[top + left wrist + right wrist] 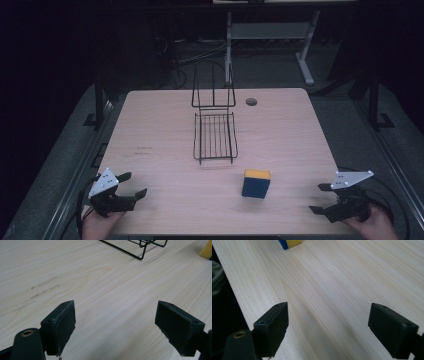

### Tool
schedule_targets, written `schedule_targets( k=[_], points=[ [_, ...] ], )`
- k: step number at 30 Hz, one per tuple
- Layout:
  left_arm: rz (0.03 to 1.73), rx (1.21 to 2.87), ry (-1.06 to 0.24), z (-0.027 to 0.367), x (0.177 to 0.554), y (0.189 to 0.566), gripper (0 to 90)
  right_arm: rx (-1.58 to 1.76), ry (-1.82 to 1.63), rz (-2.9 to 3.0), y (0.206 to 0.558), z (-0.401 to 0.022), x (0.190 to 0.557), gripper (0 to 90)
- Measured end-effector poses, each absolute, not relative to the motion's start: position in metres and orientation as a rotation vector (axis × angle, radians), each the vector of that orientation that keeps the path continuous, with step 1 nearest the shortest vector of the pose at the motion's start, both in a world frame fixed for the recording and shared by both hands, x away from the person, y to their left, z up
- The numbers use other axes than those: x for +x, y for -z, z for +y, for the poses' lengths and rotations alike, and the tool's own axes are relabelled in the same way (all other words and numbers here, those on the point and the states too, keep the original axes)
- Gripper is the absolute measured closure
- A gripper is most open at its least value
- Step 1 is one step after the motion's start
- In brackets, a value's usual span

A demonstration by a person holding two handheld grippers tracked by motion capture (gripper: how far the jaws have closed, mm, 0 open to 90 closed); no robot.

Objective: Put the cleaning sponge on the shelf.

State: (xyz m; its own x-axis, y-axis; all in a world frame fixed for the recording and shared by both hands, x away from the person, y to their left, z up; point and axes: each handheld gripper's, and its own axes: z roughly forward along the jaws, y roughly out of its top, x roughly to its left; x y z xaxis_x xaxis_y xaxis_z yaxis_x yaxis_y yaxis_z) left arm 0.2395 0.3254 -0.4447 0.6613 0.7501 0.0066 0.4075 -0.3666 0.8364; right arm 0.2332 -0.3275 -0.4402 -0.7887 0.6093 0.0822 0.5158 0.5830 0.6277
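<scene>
A blue block with a yellow top (256, 183) stands on the wooden table (160, 150), right of centre and near the front. A black wire rack (215, 136) lies at the table's middle, its back part raised. My left gripper (134, 185) rests at the front left corner, jaws wide open and empty, as the left gripper view (115, 327) confirms. At the front right corner my right gripper (320, 198) is open too, nothing between its jaws (328, 327). The block's corner (290, 243) lies far ahead in the right gripper view, and the rack's edge (140, 250) in the left gripper view.
A round cable hole (251, 102) sits near the table's far edge. Beyond the table stand a white desk frame (305, 55) and cables on the dark floor. Faint smudges (42, 288) mark the wood ahead of the left gripper.
</scene>
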Motion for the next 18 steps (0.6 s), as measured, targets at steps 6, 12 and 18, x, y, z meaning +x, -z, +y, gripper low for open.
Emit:
schedule_targets(
  k=[6,12,18],
  points=[
    [0.896,2.003,-0.499,0.325,0.239,0.444,16.3,0.895,-0.973,2.680,0.434,-0.320,0.232,16.3],
    [0.897,2.003,-0.501,0.325,0.240,0.444,16.2,0.847,-0.984,2.696,0.428,-0.309,0.235,16.3],
    [0.899,2.002,-0.503,0.324,0.240,0.444,16.3,0.805,-0.988,2.722,0.426,-0.296,0.241,16.3]
  ],
)
